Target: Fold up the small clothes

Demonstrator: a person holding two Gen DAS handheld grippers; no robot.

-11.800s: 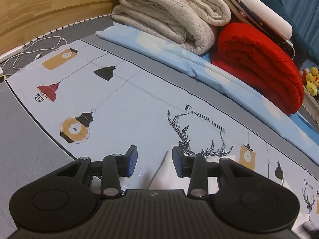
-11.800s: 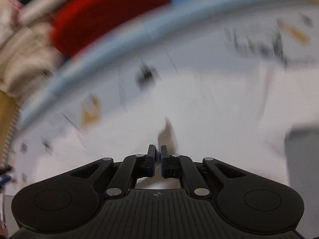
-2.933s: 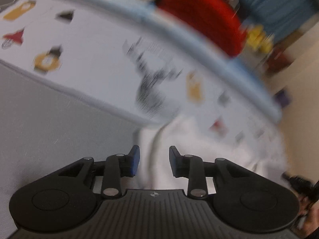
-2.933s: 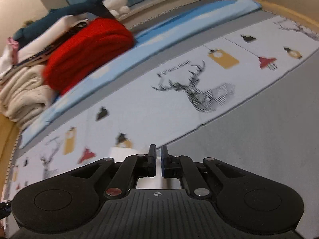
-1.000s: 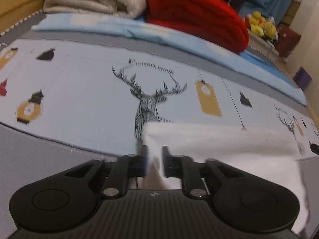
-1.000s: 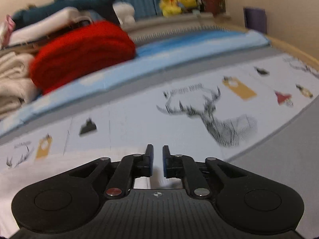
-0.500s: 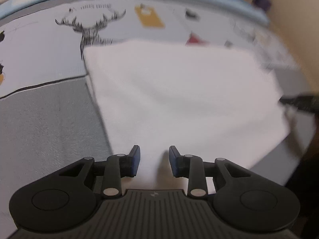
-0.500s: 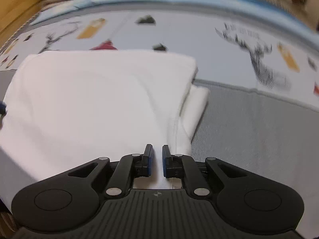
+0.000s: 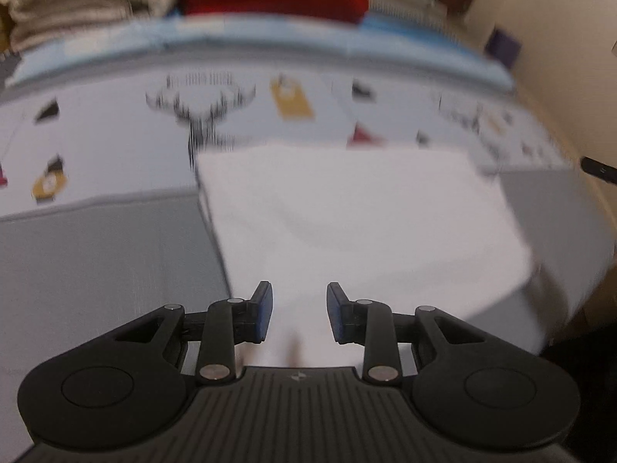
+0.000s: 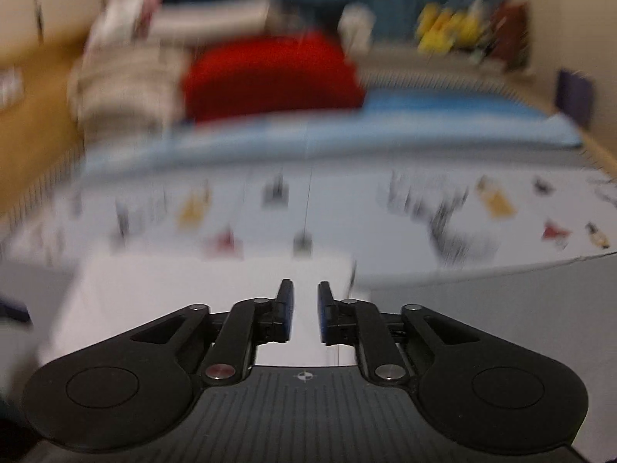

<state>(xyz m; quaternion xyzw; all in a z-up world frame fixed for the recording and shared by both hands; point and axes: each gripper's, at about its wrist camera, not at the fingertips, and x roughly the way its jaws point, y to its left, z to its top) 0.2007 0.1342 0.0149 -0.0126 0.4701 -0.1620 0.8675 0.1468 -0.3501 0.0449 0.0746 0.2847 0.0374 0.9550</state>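
- Left gripper standing partly open, jaws apart with a clear gap, nothing pinched between the pads; white cloth showing through the gap only as background.
- Right gripper opening at this moment, jaws narrower than the left pair, blue pads facing each other with nothing gripped between them.
- Folded white garment lying flat just beyond both sets of fingertips, seen as a rough rectangle in the left wrist view; same garment filling the lower left of the right wrist view.
- Garment resting partly on the grey bed surface and partly over the edge of the pale printed sheet; far edge overlapping the print, near edge toward the camera.
- Printed sheet carrying a deer-head drawing just beyond the garment's far left corner, plus lamp and tag motifs; print too blurred to read.
- Light blue strip of bedding running behind the printed sheet.
- Red folded blanket and beige folded blanket sitting side by side at the far edge, well apart from the garment.
- Yellow plush toys showing far right; both views blurring heavily.
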